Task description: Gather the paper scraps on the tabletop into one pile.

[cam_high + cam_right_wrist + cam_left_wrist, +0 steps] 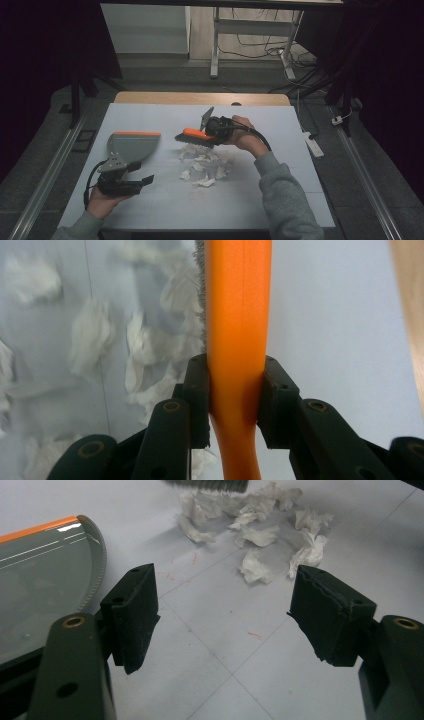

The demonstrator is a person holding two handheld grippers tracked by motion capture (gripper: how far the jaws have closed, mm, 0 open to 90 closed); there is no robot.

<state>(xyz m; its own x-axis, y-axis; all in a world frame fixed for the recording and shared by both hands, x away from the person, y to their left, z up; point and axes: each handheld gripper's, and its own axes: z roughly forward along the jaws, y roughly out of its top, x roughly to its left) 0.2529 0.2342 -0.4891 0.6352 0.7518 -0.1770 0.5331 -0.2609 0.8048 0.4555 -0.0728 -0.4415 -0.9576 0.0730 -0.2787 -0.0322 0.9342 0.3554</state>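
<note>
An orange-backed brush [194, 135] with dark bristles hovers at the far edge of a heap of crumpled white paper scraps [201, 164]. My right gripper [216, 129] is shut on the brush's orange handle [236, 340], with the scraps [90, 340] to the left of it in the right gripper view. A grey dustpan [131, 145] with an orange strip lies at the table's left. My left gripper [141, 179] is open and empty, low at the front left, just in front of the dustpan [40, 580]. The scraps [260, 535] lie beyond its jaws.
The pale blue table top [165, 200] has a wooden strip [200, 98] along its far edge. Beyond it stand a white frame and cables on the floor [260, 50]. A power strip [314, 145] lies on the floor to the right.
</note>
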